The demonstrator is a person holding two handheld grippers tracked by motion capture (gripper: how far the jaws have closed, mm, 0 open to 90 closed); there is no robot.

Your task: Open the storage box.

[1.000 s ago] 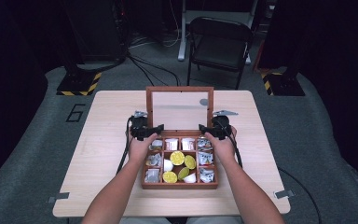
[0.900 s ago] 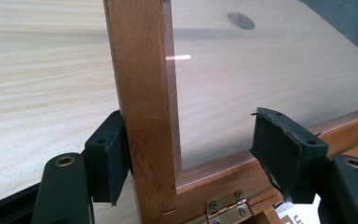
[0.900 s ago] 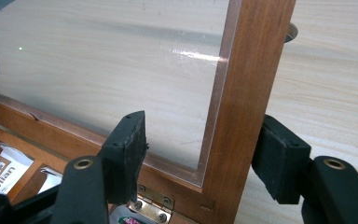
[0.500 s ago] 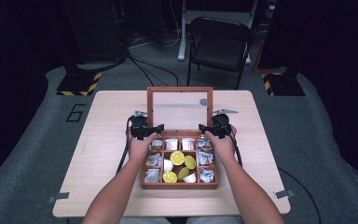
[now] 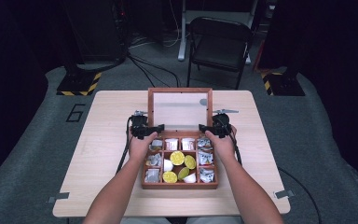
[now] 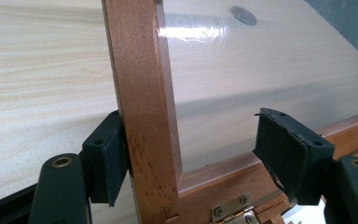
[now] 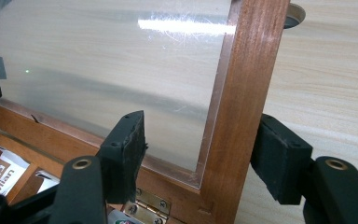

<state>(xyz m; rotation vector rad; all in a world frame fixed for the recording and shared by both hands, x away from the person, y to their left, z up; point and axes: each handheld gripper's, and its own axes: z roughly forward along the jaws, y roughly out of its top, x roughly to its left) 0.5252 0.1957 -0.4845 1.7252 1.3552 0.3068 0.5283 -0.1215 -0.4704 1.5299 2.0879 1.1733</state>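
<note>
A wooden box [image 5: 179, 185] with several compartments holds yellow round capsules [image 5: 177, 157] and silver sachets [image 5: 206, 157]. Its glass-paned lid [image 5: 180, 108] stands open, leaning back. My left gripper [image 5: 148, 130] straddles the lid's left frame bar [image 6: 144, 116]. Its outer pad [image 6: 107, 158] lies against the wood and the other pad [image 6: 284, 149] stands off over the glass; these jaws have just been opening. My right gripper [image 5: 213, 128] straddles the right frame bar [image 7: 242, 116], open, with the inner pad [image 7: 126, 149] clear of the wood.
The box sits mid-table on a light wooden table [image 5: 107, 121], with bare tabletop to either side. Brass hinges [image 6: 233, 212] join lid and box. A black chair [image 5: 219, 42] stands beyond the far edge.
</note>
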